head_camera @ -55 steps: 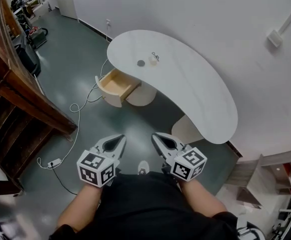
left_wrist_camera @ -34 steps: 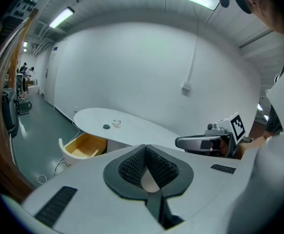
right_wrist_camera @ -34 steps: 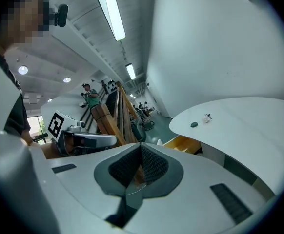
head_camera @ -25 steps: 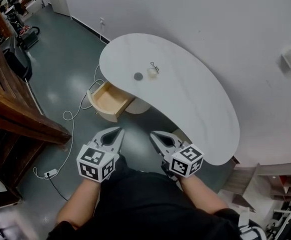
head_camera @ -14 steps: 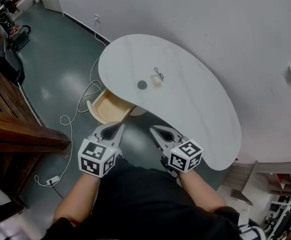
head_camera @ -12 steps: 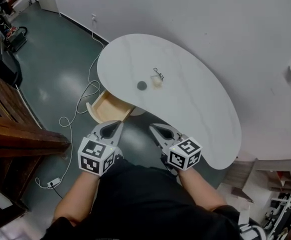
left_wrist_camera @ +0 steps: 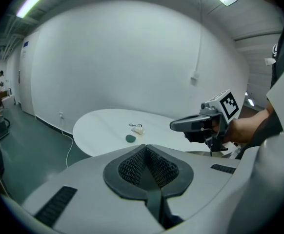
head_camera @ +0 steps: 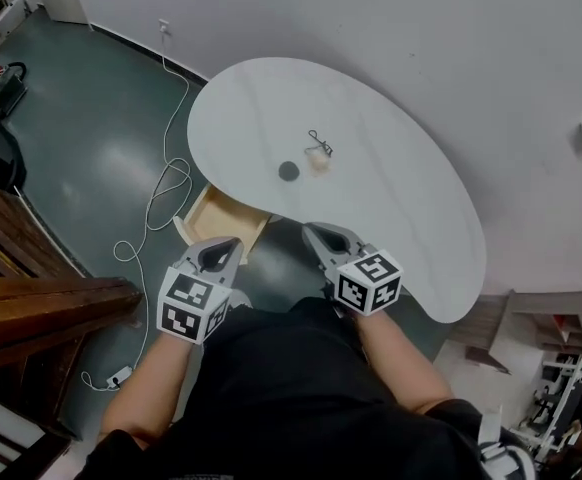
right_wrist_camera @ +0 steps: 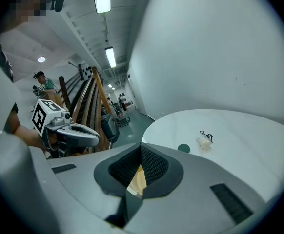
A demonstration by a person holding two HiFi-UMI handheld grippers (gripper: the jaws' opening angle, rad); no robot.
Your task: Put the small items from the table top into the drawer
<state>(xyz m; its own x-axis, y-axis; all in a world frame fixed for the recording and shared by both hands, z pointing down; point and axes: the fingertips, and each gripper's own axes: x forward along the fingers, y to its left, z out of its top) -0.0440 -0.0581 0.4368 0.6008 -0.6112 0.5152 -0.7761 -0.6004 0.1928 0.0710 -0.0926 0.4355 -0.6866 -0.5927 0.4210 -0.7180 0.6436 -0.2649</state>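
White curved tabletop on grey-green floor. The open drawer shows plainly in the head view only. Left tongs and right tongs are closed, empty.

No words or numbers can be read anywhere. The marker cubes show only black and white squares.

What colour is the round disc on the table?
The disc is dark green; right gripper view.
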